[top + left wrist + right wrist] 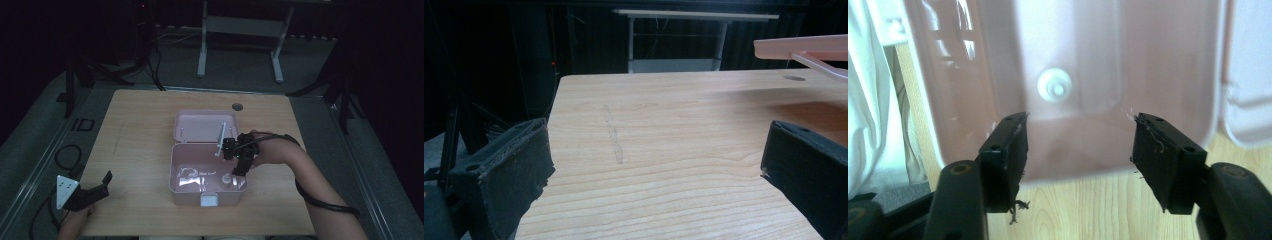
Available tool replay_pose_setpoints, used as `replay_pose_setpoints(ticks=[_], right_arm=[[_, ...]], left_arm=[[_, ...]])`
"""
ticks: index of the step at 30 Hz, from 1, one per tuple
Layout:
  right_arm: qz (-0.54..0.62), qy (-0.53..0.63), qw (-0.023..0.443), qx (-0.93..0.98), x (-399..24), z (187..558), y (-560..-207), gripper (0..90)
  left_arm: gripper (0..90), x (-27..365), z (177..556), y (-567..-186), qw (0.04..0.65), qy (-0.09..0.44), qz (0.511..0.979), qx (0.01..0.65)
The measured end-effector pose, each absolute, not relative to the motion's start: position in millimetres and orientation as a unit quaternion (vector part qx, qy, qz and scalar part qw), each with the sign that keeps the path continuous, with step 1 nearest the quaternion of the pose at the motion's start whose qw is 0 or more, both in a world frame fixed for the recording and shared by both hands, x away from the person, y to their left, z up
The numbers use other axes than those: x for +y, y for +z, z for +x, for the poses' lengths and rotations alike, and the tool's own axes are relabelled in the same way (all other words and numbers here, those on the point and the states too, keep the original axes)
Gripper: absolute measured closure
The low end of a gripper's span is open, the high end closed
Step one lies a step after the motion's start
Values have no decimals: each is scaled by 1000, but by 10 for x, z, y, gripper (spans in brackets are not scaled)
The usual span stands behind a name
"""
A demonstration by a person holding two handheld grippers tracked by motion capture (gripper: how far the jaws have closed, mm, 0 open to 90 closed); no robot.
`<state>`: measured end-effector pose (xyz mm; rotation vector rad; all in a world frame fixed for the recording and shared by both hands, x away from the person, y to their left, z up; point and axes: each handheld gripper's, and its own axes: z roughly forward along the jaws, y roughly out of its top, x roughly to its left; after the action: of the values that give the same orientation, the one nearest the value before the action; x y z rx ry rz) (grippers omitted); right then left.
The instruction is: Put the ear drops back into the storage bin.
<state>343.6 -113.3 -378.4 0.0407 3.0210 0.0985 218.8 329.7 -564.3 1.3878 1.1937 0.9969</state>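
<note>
Fingers apart, nothing between them: in the high view the right gripper (239,159) hangs over the right rim of the open pink box (176,170), a small white bottle (226,179) standing inside; the left gripper (95,190) rests at the table's (140,130) near-left edge. Left gripper view: jaws wide above bare wood. Right gripper view: parted jaws look down on the bottle (1054,86) on the box floor (1148,60).

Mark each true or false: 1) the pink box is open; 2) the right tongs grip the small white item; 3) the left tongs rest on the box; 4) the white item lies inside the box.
1) The pink box is open: true.
2) The right tongs grip the white item: false, the jaws are apart above it with nothing between them.
3) The left tongs rest on the box: false, they sit apart at the table's near left.
4) True.
</note>
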Motion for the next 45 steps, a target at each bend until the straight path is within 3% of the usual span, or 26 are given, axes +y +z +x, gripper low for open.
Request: replay_pose_setpoints(ticks=[3, 9, 12, 39, 45], right_arm=[[23, 41, 64, 997, -1205, 3448, -3739, 355], [33, 63, 70, 995, -1463, 3464, -3679, 209], [41, 75, 60, 995, -1579, 3472, -3701, 192], [159, 99, 34, 982, -2465, 3562, -4607, 177], [180, 93, 53, 978, -2650, 3555, -4758, 179]], left_arm=[[4, 3296, 2188, -5643, 504, 413, 575, 495], [4, 3294, 2187, -5644, 504, 414, 574, 494], [4, 3293, 2188, -5644, 504, 414, 575, 494], [4, 3292, 2187, -5644, 502, 415, 576, 494], [4, 3292, 2187, -5643, 502, 415, 576, 494]])
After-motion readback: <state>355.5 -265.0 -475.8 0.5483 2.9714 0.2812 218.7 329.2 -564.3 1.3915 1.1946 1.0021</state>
